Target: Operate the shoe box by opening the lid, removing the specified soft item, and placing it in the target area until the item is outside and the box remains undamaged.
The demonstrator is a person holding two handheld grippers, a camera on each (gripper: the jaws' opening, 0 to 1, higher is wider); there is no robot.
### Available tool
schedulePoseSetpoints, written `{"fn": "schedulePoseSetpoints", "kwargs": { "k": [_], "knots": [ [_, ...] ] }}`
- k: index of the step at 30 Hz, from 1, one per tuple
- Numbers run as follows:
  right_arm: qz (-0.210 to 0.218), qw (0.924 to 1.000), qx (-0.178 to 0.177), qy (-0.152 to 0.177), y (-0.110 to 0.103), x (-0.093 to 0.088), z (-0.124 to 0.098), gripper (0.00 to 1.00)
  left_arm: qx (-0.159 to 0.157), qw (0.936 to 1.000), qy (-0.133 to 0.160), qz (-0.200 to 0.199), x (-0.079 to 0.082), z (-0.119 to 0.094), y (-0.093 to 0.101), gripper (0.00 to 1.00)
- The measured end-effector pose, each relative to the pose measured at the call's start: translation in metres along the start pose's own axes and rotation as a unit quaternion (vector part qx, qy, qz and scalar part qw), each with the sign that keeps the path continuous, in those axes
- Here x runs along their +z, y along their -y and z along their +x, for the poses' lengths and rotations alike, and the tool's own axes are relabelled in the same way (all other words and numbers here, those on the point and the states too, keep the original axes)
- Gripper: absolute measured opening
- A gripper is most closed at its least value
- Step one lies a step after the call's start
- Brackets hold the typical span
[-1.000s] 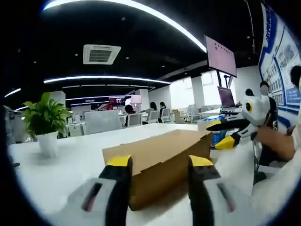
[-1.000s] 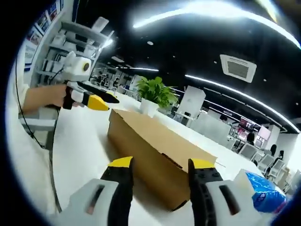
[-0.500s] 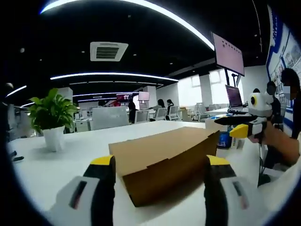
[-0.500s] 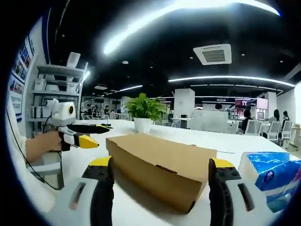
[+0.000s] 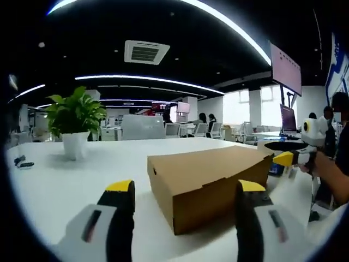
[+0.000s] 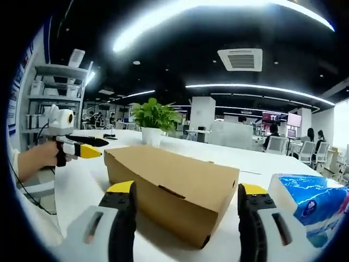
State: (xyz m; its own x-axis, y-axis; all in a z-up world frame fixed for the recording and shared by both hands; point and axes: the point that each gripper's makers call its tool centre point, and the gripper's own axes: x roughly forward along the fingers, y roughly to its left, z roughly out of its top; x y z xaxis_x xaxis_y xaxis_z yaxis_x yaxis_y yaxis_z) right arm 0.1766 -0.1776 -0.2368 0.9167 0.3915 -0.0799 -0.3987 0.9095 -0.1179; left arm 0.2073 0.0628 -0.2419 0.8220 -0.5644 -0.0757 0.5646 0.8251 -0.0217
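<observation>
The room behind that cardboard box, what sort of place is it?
Most likely an open-plan office. Behind the cardboard box on the white table are office chairs, a hanging screen, a potted plant and long ceiling strip lights.

On the tabletop (image 5: 103, 164), the shoe box (image 5: 210, 177) lies centre, potted plant (image 5: 75, 123) behind-left; tissue pack (image 6: 313, 204) right of it.

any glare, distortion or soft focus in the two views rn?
Left gripper view: fisheye bends the ceiling light strips into arcs; shoe box sharp, casting a soft shadow on the white table. Right gripper view: the overhead light strip blows out to white glare; far desks soft; left tool and tissue pack stretched near the edges.
</observation>
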Motion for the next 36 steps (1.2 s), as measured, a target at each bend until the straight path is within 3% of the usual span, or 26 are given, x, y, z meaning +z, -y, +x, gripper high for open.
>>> {"fn": "schedulePoseSetpoints", "kwargs": {
  "k": [5,10,14,21,28,36],
  "knots": [
    [0.013,0.9998,0.0,0.014,0.006,0.001,0.0,0.76,-0.016,0.9998,-0.006,0.005,-0.003,0.005,0.007,0.76],
    [0.013,0.9999,0.002,0.0,0.007,-0.008,0.002,0.75,-0.02,0.9995,-0.014,0.019,-0.007,0.013,0.011,0.75],
    [0.023,0.9994,0.024,-0.005,0.001,-0.013,0.007,0.73,-0.015,0.9994,-0.015,0.028,-0.012,0.017,0.009,0.7],
    [0.012,0.9995,0.009,-0.026,0.006,-0.024,0.013,0.69,-0.02,0.9991,-0.026,0.025,-0.021,0.025,0.008,0.69],
    [0.015,0.9996,0.019,-0.017,0.004,-0.024,0.012,0.62,-0.024,0.9992,-0.026,0.019,-0.02,0.029,0.013,0.69],
    [0.012,0.9997,0.018,-0.007,0.003,-0.023,0.013,0.63,-0.024,0.999,-0.027,0.025,-0.019,0.03,0.018,0.66]
  ]
}}
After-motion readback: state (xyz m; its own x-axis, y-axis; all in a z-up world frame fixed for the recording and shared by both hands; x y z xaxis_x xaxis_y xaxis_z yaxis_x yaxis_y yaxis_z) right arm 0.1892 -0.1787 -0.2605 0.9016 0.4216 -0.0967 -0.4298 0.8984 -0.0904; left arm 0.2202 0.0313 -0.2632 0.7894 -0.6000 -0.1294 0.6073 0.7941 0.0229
